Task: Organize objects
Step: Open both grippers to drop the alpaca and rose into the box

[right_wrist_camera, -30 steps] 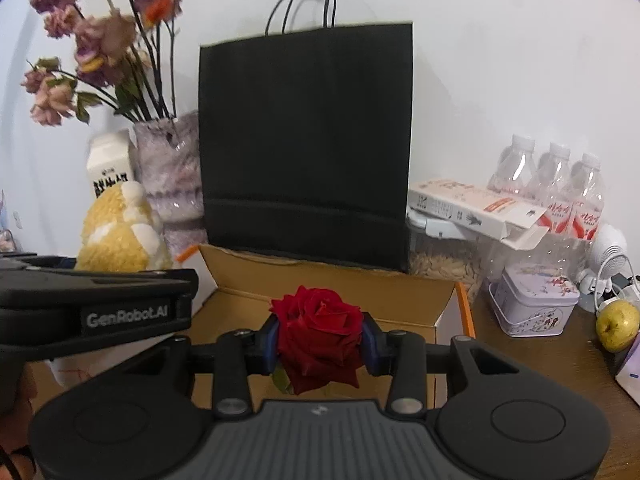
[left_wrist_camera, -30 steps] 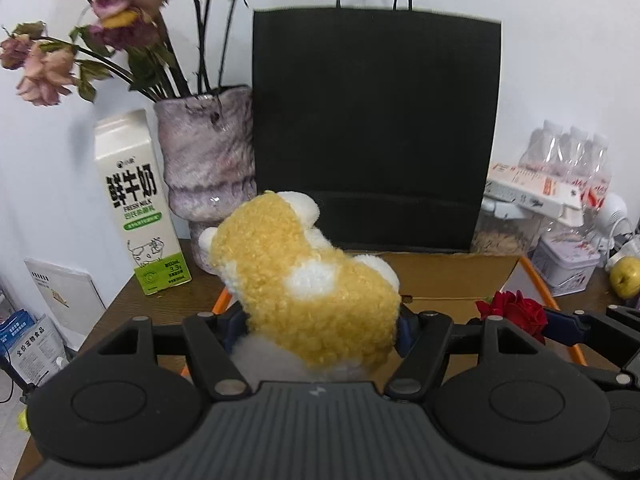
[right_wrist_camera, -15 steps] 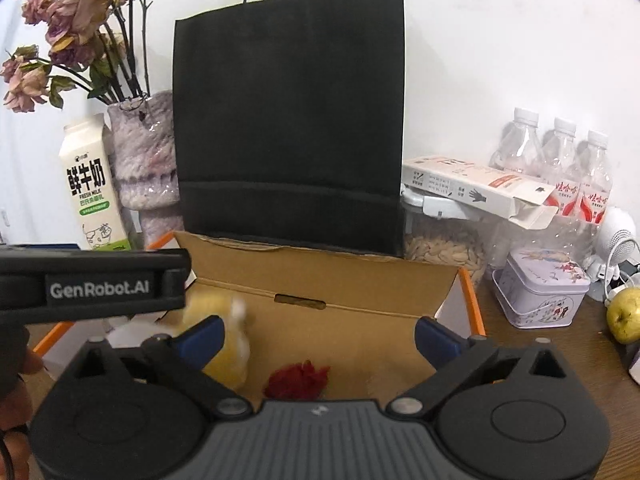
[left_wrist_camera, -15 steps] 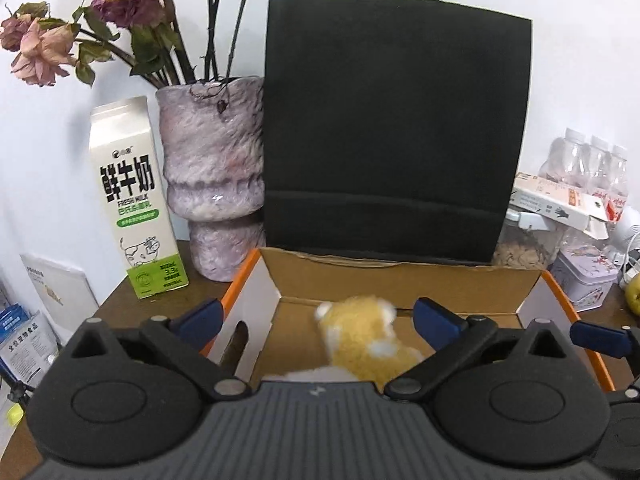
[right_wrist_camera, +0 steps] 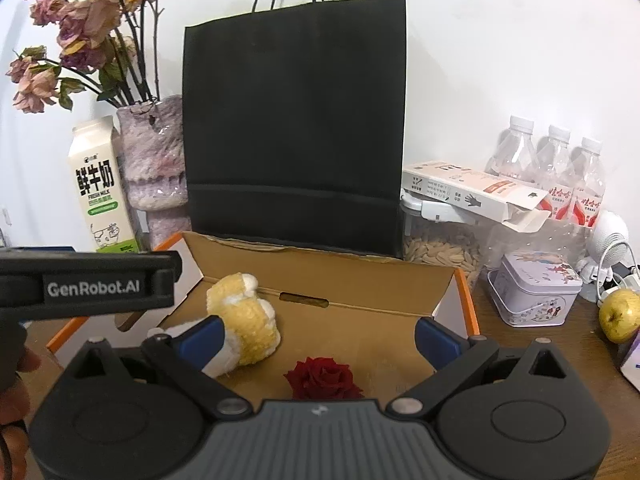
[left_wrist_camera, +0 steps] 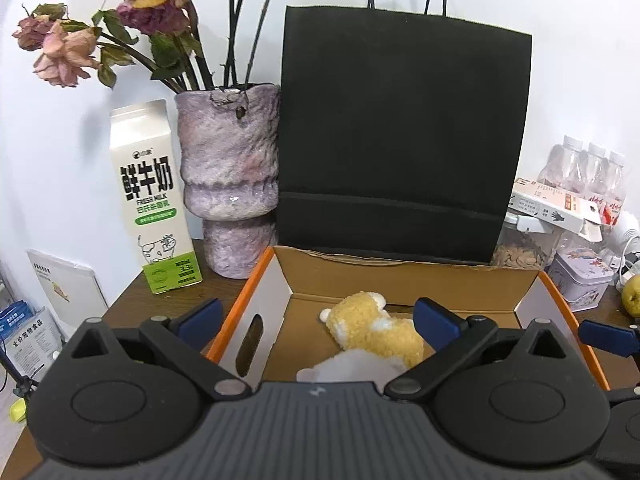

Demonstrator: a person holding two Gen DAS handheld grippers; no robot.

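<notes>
Showing only from the right wrist: red rose (right_wrist_camera: 322, 376) beside plush toy (right_wrist_camera: 244, 320).

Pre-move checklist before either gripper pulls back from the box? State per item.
1. Left gripper released: ok, fingers spread wide, nothing between them.
2. Right gripper released: ok, fingers wide, nothing held.
3. Plush toy in the cardboard box: ok, lying on the box floor.
4. Red rose in the box: ok, on the floor beside the plush, apart from it.
5. Rose undamaged: cannot tell, lower part hidden by the gripper body.
6. Items left outside to sort: cannot tell; an apple and tin sit right of the box.
</notes>
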